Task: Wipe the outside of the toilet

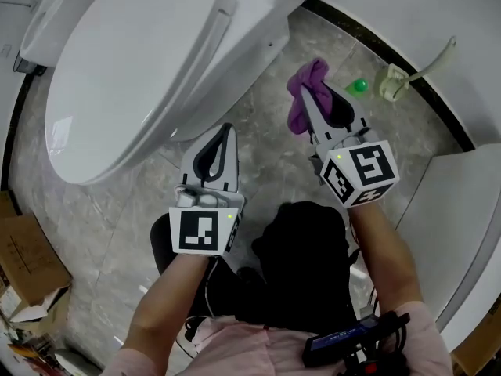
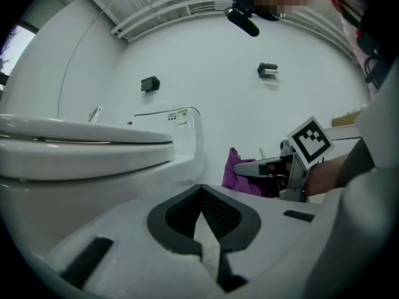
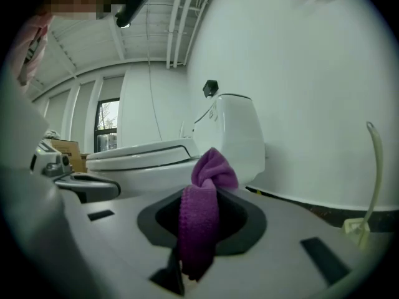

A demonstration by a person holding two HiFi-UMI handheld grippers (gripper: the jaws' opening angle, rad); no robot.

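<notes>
The white toilet (image 1: 156,61) fills the upper left of the head view, its lid down; it also shows in the left gripper view as the toilet (image 2: 81,148) and in the right gripper view as the toilet (image 3: 187,157). My right gripper (image 1: 307,92) is shut on a purple cloth (image 1: 304,92), held above the floor just right of the toilet base. The purple cloth (image 3: 202,217) hangs bunched between the jaws. My left gripper (image 1: 227,131) is shut with nothing in it, its tip close to the bowl's lower side. In the left gripper view the left gripper (image 2: 201,195) points past the bowl.
Grey marble floor (image 1: 258,147) lies between toilet and wall. A toilet brush holder (image 1: 394,81) and a small green object (image 1: 358,86) stand near the black skirting at upper right. Cardboard boxes (image 1: 27,261) sit at lower left. A white panel (image 1: 462,225) stands at right.
</notes>
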